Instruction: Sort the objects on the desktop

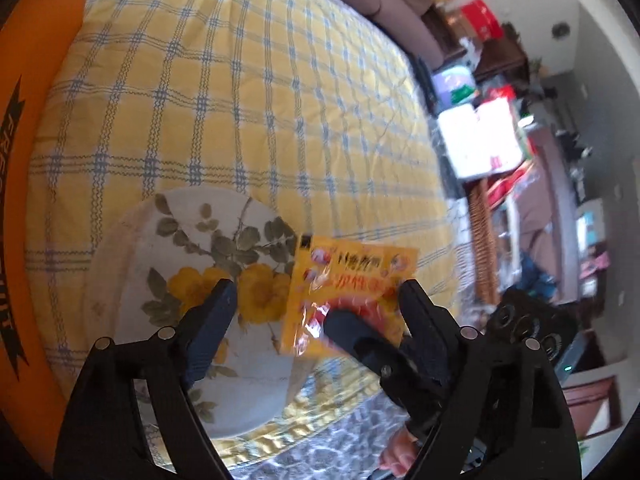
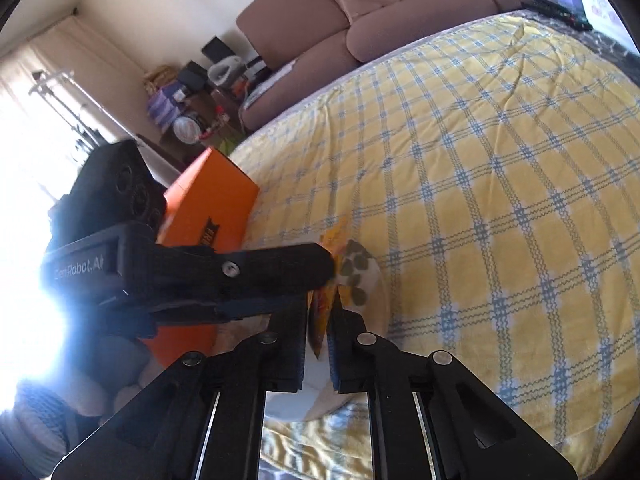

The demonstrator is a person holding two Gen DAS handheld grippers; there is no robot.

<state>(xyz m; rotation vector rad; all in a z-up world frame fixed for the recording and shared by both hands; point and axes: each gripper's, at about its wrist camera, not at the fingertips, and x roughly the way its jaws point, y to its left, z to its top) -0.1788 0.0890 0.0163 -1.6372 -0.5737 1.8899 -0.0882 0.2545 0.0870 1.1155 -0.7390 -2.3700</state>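
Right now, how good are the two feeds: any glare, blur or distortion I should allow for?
Right wrist view: window glare whites out the left edge, washing over the left gripper's body; the packet pinched in the right jaws is still readable. Left wrist view: evenly lit, no glare, but the room at right is smeared and the packet's print is soft. Both views: fisheye bends the cloth's checks.
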